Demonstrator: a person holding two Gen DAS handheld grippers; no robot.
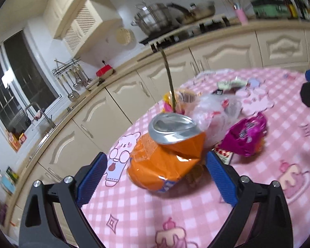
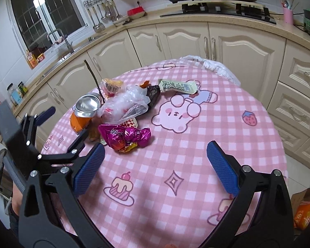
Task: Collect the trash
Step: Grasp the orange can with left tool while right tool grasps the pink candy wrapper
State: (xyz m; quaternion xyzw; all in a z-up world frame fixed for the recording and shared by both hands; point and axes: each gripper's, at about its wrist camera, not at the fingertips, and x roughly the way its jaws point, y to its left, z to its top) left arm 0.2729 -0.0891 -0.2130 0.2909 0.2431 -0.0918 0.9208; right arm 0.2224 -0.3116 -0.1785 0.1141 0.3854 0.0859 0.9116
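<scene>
The step in hand looks like the first pick: the left gripper (image 1: 155, 175) has its jaws wide apart on either side of the crushed orange aluminium can (image 1: 165, 155), not yet touching it. The can sits at the near-left edge of the pink checked counter (image 2: 196, 144), beside the crumpled magenta foil wrapper (image 2: 124, 136). Its long axis runs roughly upright, tilted, silver top up. Next: advance, then close squarely. The right gripper (image 2: 155, 165) hovers wide, empty

Orange can (image 1: 165, 157), magenta wrapper (image 2: 125, 137), pink checked tablecloth (image 2: 196, 155).
</scene>
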